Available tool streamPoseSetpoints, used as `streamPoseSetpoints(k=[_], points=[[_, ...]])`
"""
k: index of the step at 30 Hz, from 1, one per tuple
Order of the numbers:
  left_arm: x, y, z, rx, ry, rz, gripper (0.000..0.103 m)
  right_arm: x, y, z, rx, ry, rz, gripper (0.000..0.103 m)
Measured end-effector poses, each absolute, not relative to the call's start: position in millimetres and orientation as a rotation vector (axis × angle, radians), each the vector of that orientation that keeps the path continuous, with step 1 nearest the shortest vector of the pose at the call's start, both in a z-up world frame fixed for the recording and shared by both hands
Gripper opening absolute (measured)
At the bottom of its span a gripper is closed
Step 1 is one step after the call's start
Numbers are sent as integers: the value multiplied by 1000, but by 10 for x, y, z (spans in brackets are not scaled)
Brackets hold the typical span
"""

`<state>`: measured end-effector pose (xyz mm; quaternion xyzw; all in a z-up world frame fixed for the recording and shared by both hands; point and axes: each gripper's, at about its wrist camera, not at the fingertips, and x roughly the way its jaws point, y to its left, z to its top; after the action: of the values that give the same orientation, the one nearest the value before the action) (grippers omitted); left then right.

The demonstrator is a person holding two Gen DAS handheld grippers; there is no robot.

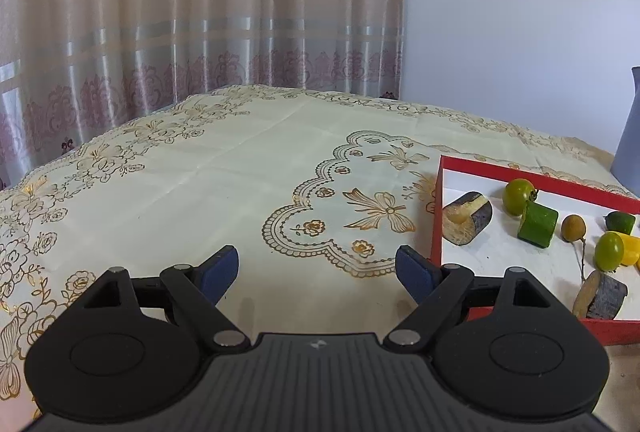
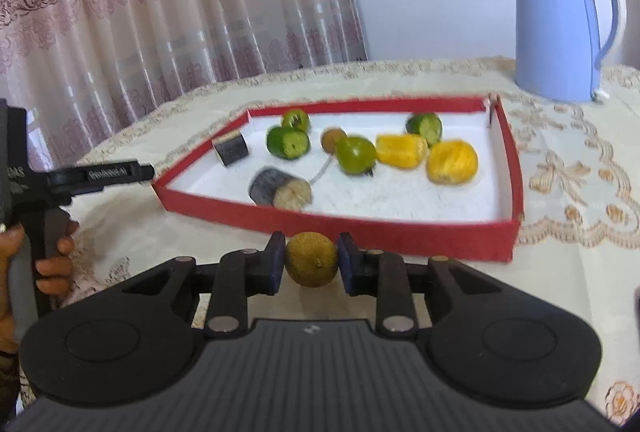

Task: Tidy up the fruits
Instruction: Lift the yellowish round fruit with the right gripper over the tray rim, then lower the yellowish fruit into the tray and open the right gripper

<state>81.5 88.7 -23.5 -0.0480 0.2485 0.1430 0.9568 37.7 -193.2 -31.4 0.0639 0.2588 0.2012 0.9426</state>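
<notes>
Below, my right tool (image 2: 311, 259) tilts downward, pinching a brown round fruit (image 2: 311, 259) before the red tray (image 2: 400, 232); my left tool (image 1: 317, 272) hangs spread, empty, over the desk (image 1: 200, 184).

Table (image 2: 560, 272) under cream cloth (image 1: 200, 172) with gold floral print. Red tray (image 2: 400, 232) lies on it just beyond the right jaws; blue kettle (image 2: 560, 24) stands far right.

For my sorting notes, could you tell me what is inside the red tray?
The red tray holds green fruits, yellow pieces, dark-skinned chunks and one small brown fruit; its near wall hides some floor.
</notes>
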Motion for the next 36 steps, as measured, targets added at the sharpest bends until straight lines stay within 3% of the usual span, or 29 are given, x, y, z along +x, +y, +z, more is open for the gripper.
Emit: streamPoseSetpoints(k=[12,36], points=[[668,728,-157,-67,468,214,86,789,-1783,-16,96,481,348,27],[454,-112,-166,55,477,-27,86,1433,-1832,-159,103,528,163,27]])
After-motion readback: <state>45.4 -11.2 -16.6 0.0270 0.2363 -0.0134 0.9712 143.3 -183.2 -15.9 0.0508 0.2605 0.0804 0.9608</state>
